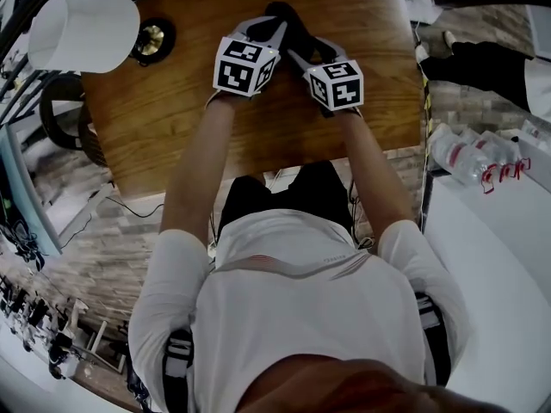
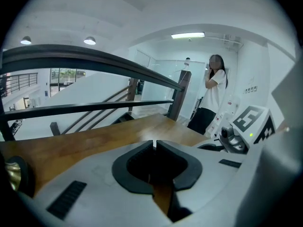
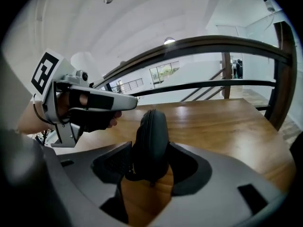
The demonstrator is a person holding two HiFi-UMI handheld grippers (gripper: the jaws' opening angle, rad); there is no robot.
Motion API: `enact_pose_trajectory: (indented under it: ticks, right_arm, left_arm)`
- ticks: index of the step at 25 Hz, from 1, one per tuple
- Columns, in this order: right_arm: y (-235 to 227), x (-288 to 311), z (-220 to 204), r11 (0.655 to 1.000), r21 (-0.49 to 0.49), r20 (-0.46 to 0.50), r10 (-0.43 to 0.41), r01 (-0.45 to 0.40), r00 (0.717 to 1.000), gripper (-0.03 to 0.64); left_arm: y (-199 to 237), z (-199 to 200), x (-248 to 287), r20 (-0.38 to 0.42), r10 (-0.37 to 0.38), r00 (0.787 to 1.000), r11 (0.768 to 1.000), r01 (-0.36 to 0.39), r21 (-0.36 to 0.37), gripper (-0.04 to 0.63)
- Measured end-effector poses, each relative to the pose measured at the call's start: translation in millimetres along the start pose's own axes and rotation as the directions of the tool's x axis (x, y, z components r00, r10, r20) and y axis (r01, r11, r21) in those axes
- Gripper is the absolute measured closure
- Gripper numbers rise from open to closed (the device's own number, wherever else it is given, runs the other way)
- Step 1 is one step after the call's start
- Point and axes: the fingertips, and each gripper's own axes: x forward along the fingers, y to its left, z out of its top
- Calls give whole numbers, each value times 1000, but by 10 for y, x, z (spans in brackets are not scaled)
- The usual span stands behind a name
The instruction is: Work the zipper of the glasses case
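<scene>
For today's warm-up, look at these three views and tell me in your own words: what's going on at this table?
A person at a wooden table holds a gripper in each hand. The right gripper is closed on a black glasses case, gripping it on edge between its jaws. The left gripper has its jaws shut with nothing between them and sits close beside the top of the case. The case looks closed.

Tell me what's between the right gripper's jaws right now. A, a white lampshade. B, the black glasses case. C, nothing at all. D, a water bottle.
B: the right gripper has the black glasses case standing on edge between its jaws, which close against both of its sides.
</scene>
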Motion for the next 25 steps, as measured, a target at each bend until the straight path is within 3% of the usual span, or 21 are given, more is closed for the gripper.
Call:
enact_pose_trajectory:
  ticks: [10,18,25]
  right_arm:
    - [-8,-807,448,999,43,158,-29,23,987,328]
    - [238,-1963,1114,995,83,355,23,-56,935,334]
    - [479,-2430,1229,990,78,413,77,-120,908,341]
  left_arm:
    - [-155,383,-952,108,24,994,999,-20,-35,564]
    - [-584,708,-1858,232,-1,973,998,17,-67,563]
    - [-872,840,-2197,312,3,950,992,36,-121,563]
